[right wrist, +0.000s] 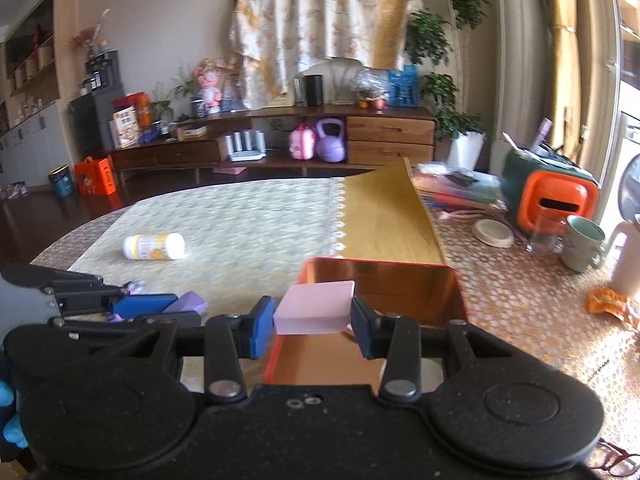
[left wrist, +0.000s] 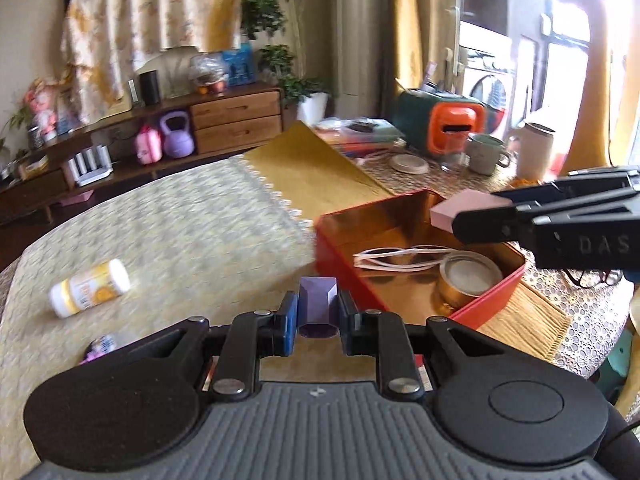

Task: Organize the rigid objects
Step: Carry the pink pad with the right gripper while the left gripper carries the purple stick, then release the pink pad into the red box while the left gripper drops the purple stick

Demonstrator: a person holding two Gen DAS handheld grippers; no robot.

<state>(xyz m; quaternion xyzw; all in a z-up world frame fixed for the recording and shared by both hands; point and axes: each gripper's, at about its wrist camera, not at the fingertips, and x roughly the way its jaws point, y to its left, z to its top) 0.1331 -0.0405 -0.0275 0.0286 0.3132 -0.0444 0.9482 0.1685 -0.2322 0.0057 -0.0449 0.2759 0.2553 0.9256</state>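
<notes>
My left gripper (left wrist: 318, 312) is clamped on a purple block (left wrist: 318, 306), a faceted bar whose long axis runs straight ahead along the fingers, its far end aimed at the near left corner of the red box (left wrist: 496, 300). My right gripper (right wrist: 313, 316) grips a pink block (right wrist: 314, 307) by its two short ends, so its long axis lies crosswise between the pads, broad face tilted up. In the left wrist view that pink block (left wrist: 464, 210) hangs over the box's open top. Inside the box I see white-framed glasses (left wrist: 400, 258) lying flat and a round gold tin (left wrist: 470, 280) against the right wall. The box sits on a table with a patterned cloth (left wrist: 180, 232). Well apart to the left, a white-and-yellow bottle (left wrist: 90, 288) lies on its side, cap toward the box in that view.
</notes>
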